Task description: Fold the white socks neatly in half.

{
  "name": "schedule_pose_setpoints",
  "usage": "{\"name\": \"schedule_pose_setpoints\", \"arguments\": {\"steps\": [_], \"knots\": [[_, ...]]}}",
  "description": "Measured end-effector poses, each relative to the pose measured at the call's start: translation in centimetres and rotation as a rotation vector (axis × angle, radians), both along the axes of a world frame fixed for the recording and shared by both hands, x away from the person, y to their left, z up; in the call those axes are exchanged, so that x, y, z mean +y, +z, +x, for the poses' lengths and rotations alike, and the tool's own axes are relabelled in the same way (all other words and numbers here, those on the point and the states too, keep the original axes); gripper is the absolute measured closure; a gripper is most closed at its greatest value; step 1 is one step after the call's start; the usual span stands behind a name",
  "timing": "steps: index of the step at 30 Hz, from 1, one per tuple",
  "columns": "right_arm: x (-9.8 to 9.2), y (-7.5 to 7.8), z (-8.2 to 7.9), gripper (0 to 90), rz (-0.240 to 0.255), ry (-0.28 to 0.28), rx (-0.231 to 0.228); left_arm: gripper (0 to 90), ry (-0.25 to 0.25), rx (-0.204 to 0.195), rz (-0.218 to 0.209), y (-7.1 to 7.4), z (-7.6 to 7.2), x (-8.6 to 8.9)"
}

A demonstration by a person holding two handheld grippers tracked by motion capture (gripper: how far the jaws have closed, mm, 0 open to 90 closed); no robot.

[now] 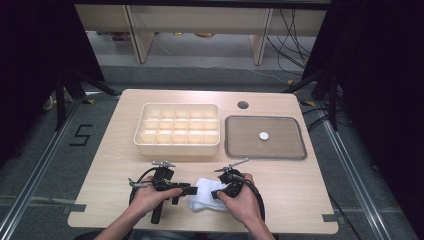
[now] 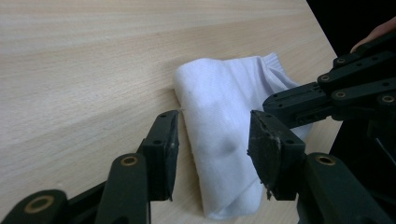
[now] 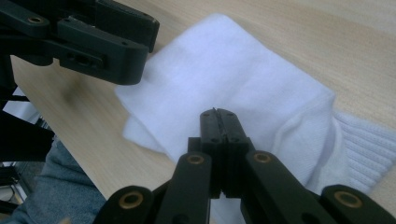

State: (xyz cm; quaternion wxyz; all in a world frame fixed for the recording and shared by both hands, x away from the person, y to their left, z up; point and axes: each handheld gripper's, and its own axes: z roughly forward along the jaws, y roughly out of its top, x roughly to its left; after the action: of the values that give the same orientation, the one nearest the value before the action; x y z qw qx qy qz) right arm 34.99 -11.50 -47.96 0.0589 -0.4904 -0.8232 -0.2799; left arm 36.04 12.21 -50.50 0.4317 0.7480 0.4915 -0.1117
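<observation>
A folded white sock (image 1: 204,199) lies on the wooden table near its front edge, between the person's two hands. My left gripper (image 2: 212,135) is open; its pads stand on either side of the sock (image 2: 219,116) without pressing it. From the high view this left gripper (image 1: 187,191) points right at the sock's left end. My right gripper (image 3: 218,114) is shut, its jaws flat together with no fabric visible between them, tips just over the sock (image 3: 224,74). The ribbed cuff lies at the right in that view. The right gripper (image 1: 218,193) comes in from the sock's right end.
A cream box with several compartments (image 1: 177,106) stands at the middle of the table. To its right is a flat grey tray (image 1: 235,137) with a small white disc (image 1: 263,135) on it. Behind the tray is a round cable hole (image 1: 243,105).
</observation>
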Motion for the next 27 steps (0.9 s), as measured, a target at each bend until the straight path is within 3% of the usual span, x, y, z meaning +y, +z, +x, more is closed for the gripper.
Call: {"name": "schedule_pose_setpoints", "arguments": {"steps": [3,4,5,8,9,11,12,13,14,16,18,20,21,22,24,26,27], "knots": [[-0.1,-0.4,0.1,90.0,-0.007,0.000,0.009,53.8,-0.006,0.011,0.009,-0.4,0.0,-0.5],[-0.1,-0.5,0.1,90.0,0.000,-0.003,0.010,54.8,-0.020,0.016,0.035,-0.4,0.0,-0.5],[-0.2,-0.6,0.2,90.0,-0.005,0.001,0.014,55.6,-0.012,0.031,0.026,-0.6,-0.1,-0.6],[-0.3,-0.8,0.4,90.0,0.000,0.033,-0.010,59.1,-0.027,0.037,0.036,-0.9,0.0,-0.6],[-0.3,-0.9,0.4,90.0,-0.003,0.042,-0.016,60.3,-0.057,0.031,0.043,-1.0,0.1,-0.5],[-0.2,-0.9,0.2,90.0,-0.007,-0.002,0.017,63.0,-0.026,0.042,0.026,-1.1,0.0,-0.9],[-0.2,-0.9,0.2,90.0,-0.004,0.000,0.019,65.0,-0.043,0.041,0.035,-1.1,0.1,-0.8],[-0.3,-0.9,0.3,90.0,-0.003,0.010,0.015,67.4,-0.066,0.031,0.047,-1.2,0.1,-0.8],[-0.3,-1.1,0.4,90.0,0.004,0.034,-0.005,69.4,-0.057,0.048,0.054,-1.1,0.0,-1.0],[-0.3,-1.1,0.3,90.0,0.008,0.028,-0.004,75.7,-0.070,0.035,0.049,-1.2,0.1,-1.0],[-0.2,-1.1,0.1,90.0,0.010,-0.001,0.014,80.8,-0.050,0.033,0.033,-1.2,0.0,-1.3],[-0.4,-1.2,0.2,90.0,0.016,0.021,-0.009,82.2,-0.037,0.030,0.023,-1.0,-0.1,-1.3],[-0.3,-1.1,0.1,90.0,0.004,-0.015,0.015,82.5,-0.052,0.019,0.027,-0.9,-0.1,-1.1],[-0.3,-1.2,0.0,90.0,0.008,-0.015,0.010,82.5,-0.039,0.019,0.002,-0.9,-0.1,-1.2],[-0.4,-1.2,0.0,90.0,0.012,-0.014,0.009,82.6,-0.074,0.005,0.004,-0.5,0.0,-0.9],[-0.4,-1.2,0.0,90.0,0.011,-0.017,0.006,82.5,-0.067,0.008,-0.017,-0.1,-0.1,-1.0],[-0.4,-1.2,0.0,90.0,0.010,-0.018,0.005,82.5,-0.050,0.014,-0.062,0.0,-0.2,-1.2]]}}
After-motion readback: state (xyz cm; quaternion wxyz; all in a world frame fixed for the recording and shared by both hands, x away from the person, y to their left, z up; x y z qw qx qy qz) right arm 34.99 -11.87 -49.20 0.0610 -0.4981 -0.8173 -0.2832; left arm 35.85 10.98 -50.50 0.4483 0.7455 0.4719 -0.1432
